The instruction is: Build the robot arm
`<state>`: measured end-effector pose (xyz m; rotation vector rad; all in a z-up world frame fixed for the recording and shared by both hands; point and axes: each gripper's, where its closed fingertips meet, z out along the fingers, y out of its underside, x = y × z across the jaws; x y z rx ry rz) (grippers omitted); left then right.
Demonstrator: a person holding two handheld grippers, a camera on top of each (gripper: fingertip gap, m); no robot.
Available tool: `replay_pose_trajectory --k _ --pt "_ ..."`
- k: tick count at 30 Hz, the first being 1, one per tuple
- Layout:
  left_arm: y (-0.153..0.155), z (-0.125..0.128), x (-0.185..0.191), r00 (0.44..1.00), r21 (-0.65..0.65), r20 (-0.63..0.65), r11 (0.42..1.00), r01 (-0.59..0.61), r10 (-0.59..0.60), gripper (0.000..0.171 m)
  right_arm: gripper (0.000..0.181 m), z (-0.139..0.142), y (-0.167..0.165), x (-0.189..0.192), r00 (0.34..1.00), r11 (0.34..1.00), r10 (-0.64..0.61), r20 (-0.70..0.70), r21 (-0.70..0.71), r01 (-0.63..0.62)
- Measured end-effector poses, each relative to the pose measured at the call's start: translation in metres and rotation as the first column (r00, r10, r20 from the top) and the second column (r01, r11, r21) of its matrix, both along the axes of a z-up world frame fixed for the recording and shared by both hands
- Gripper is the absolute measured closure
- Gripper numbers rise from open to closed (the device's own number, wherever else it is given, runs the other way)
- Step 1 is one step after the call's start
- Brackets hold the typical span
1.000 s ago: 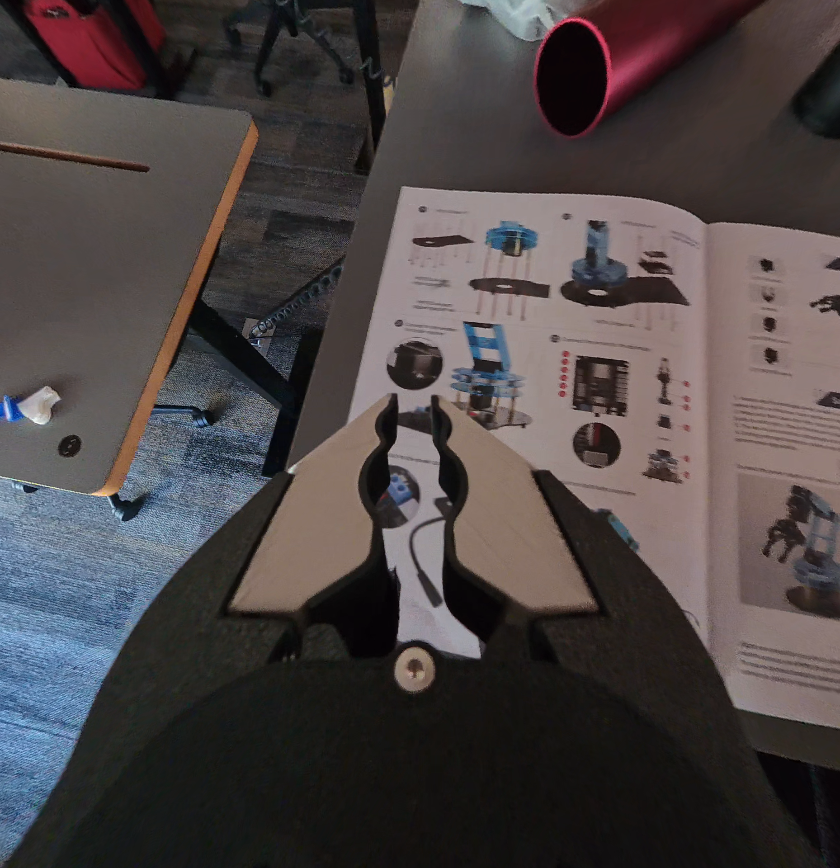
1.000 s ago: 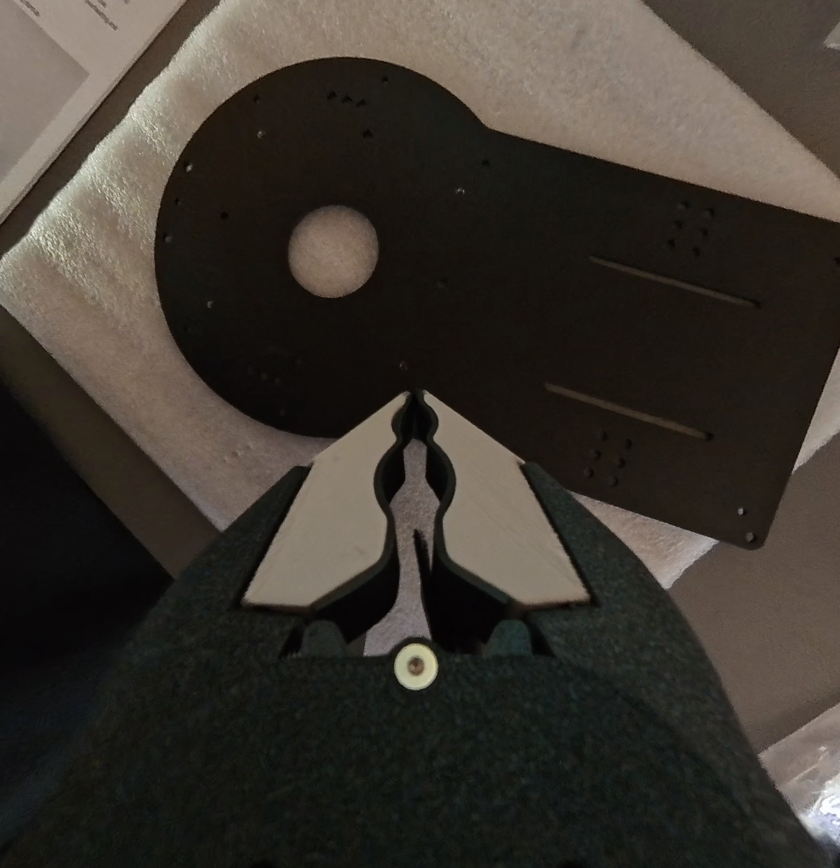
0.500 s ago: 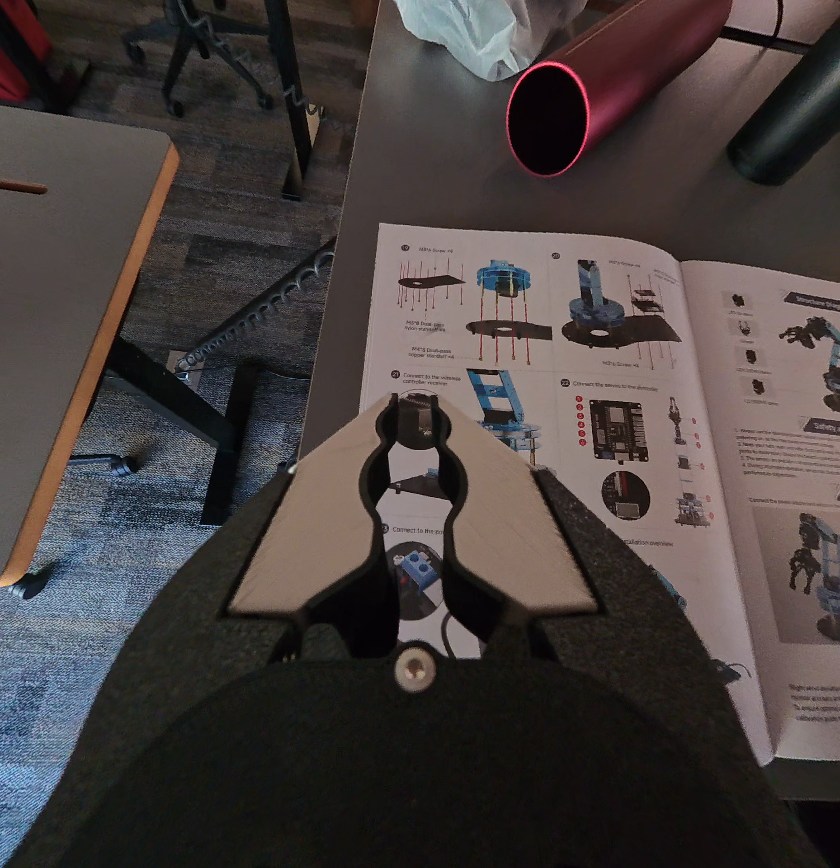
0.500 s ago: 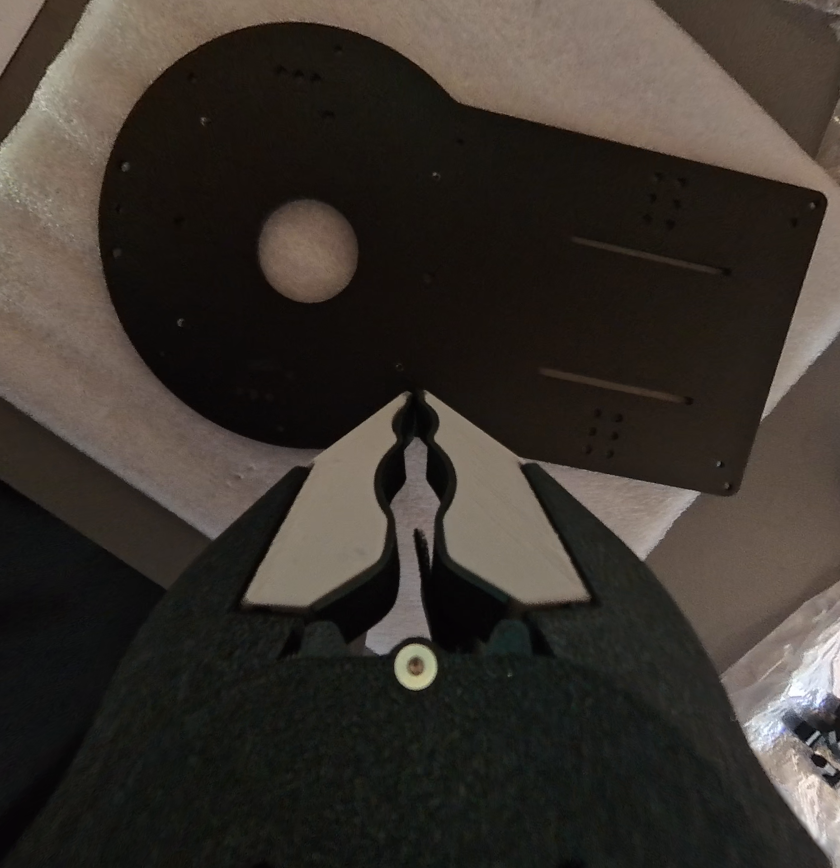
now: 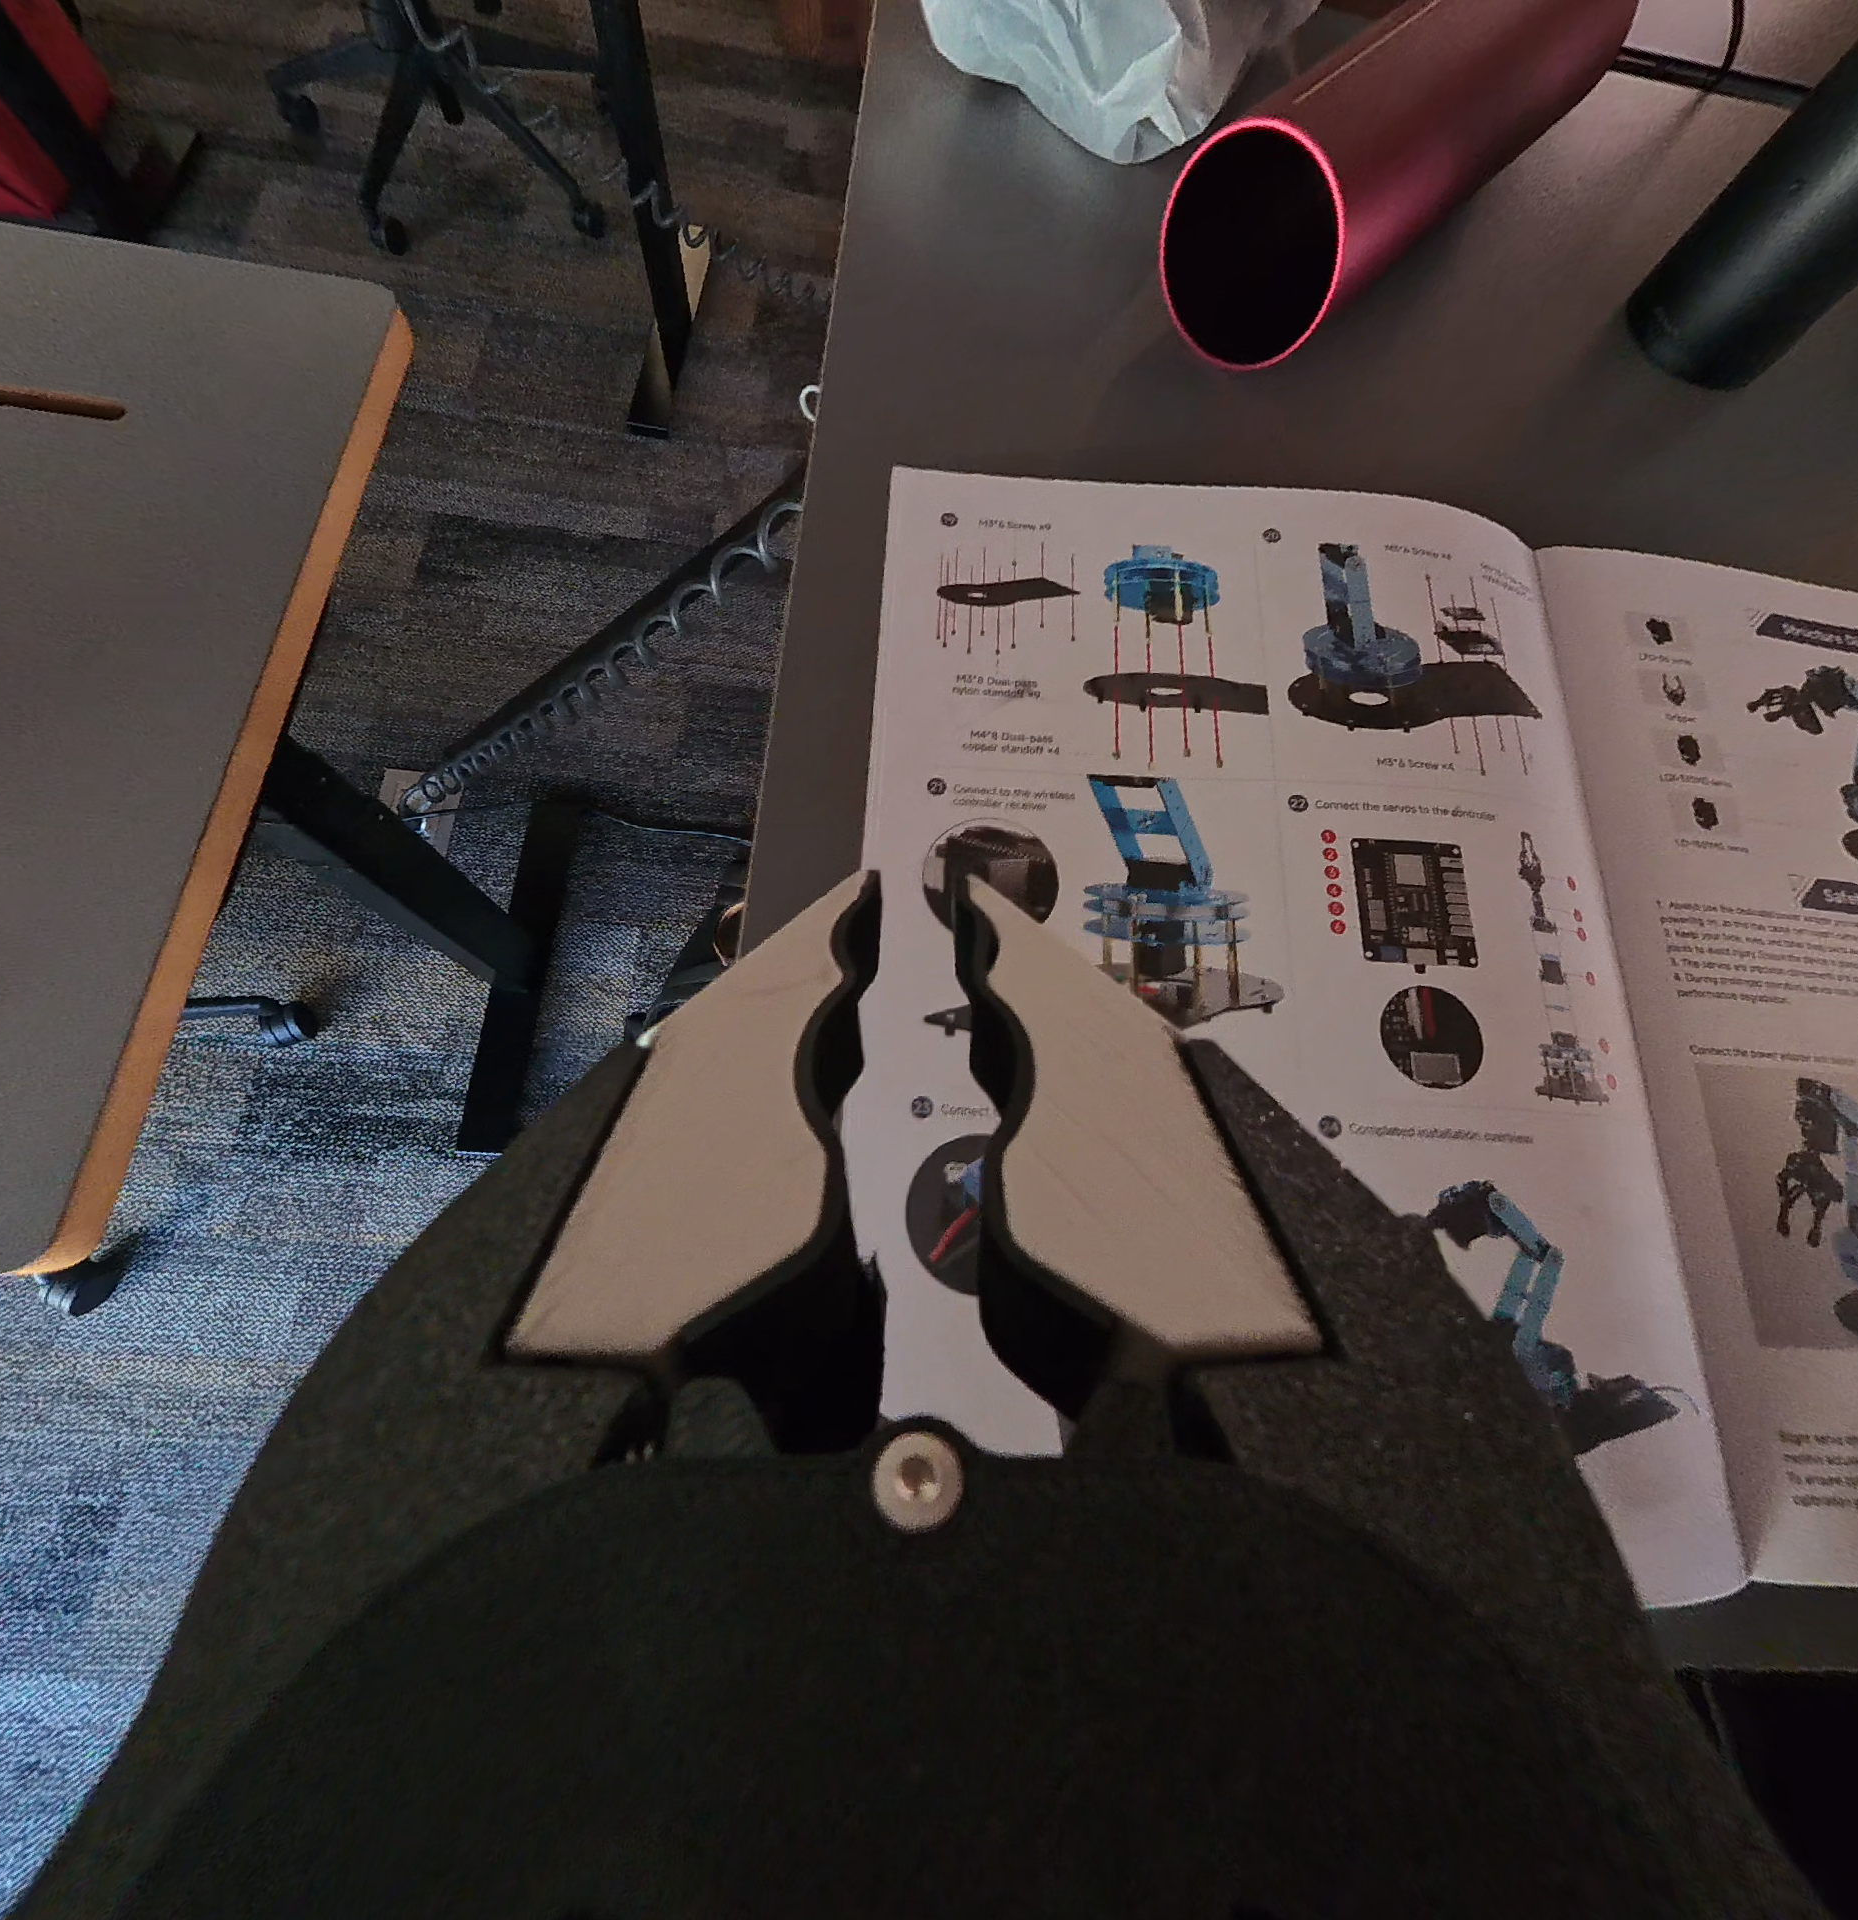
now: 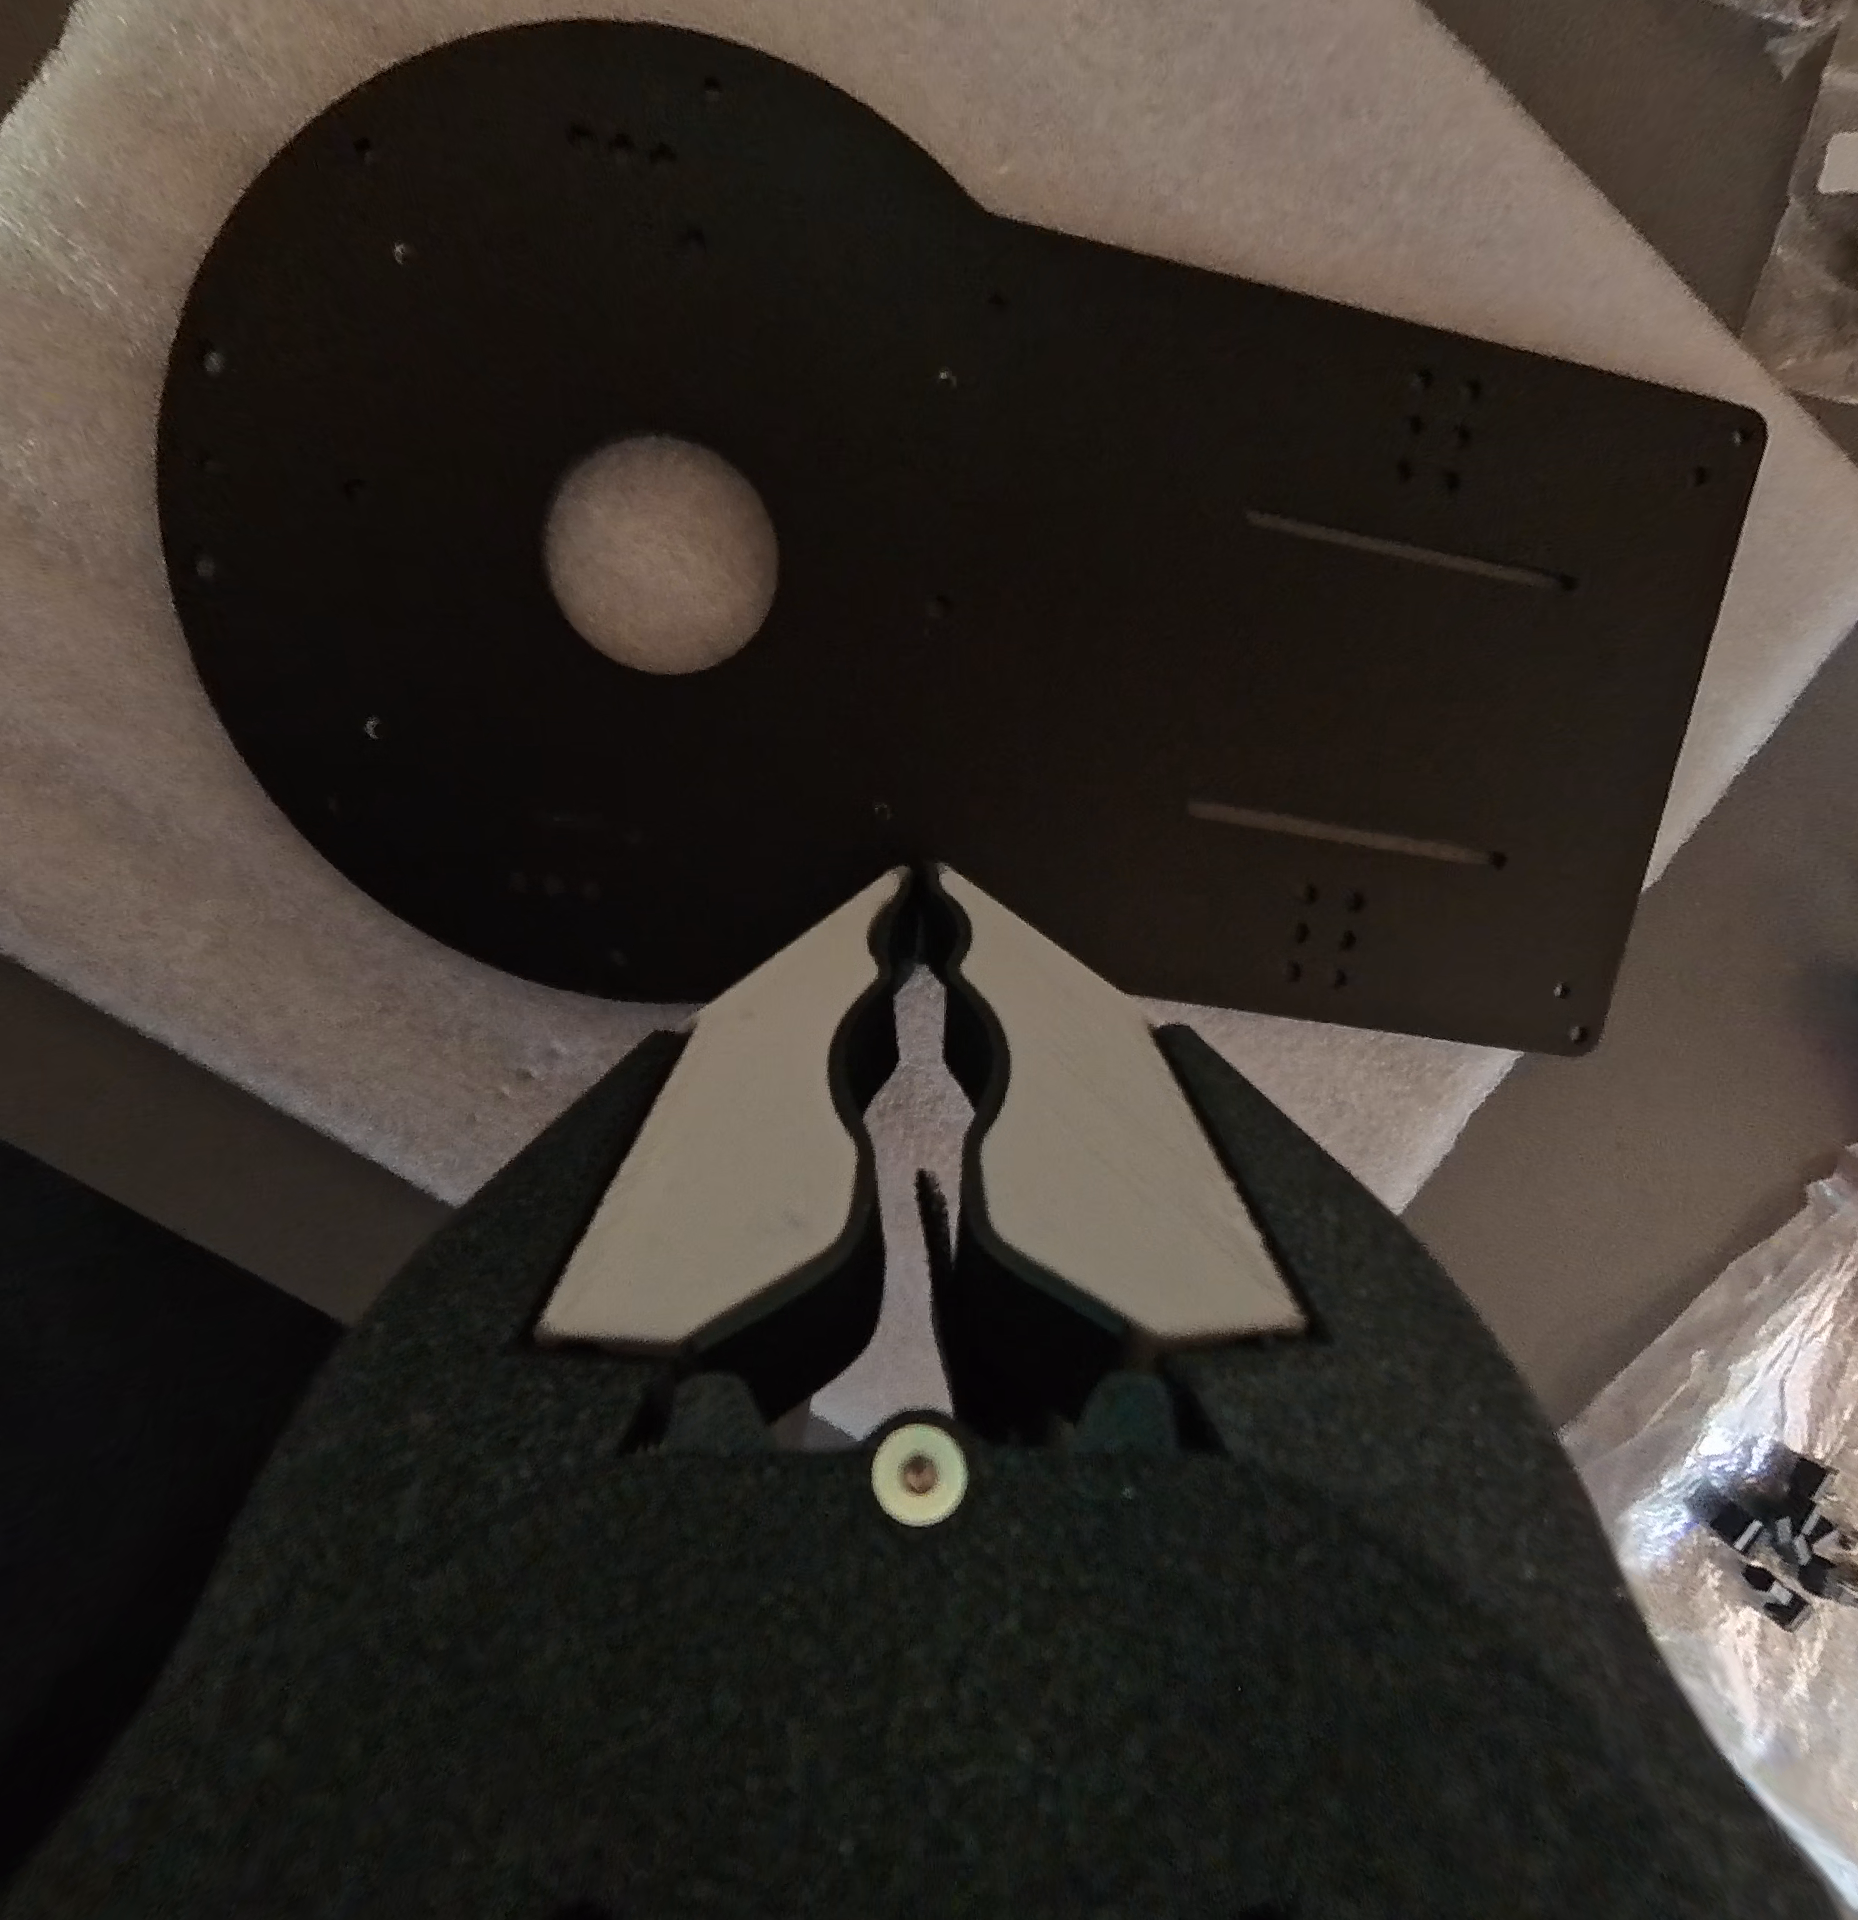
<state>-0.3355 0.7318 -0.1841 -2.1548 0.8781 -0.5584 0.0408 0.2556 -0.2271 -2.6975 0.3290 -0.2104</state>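
Right gripper (image 6: 921, 883), jaws almost together at the tips, hangs at frame centre over the near edge of the black perforated plate (image 6: 1008, 468) on white foam (image 6: 177, 935); left gripper (image 5: 917, 883), narrowly parted and empty, hangs over the open booklet (image 5: 1320, 935).

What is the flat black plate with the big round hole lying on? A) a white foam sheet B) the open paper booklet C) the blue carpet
A: in the right wrist view the flat black plate lies on a white foam sheet, which shows through its round hole.
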Motion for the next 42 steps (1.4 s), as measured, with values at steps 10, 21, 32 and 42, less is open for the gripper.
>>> replay_pose_trajectory --k 10,21,32,42 --pt "-0.007 0.000 -0.010 1.000 -0.008 0.000 1.000 -0.022 0.022 0.159 0.181 0.000 0.000 0.000 1.000 1.000 0.021 -0.019 -0.010 -0.021" --pt "-0.015 0.005 0.002 1.000 -0.003 0.004 1.000 -0.008 0.008 0.159 0.181 0.000 0.000 0.000 0.999 0.999 0.016 -0.034 0.030 -0.015" --pt "-0.030 0.006 0.026 0.999 -0.023 0.018 0.999 0.033 -0.032 0.159 0.181 0.000 0.000 0.000 0.999 0.997 0.014 -0.039 0.072 -0.011" --pt "-0.082 0.026 0.096 0.989 -0.035 0.023 0.989 0.144 -0.143 0.158 0.181 0.001 0.001 0.001 0.998 0.976 0.025 -0.065 0.216 -0.010"
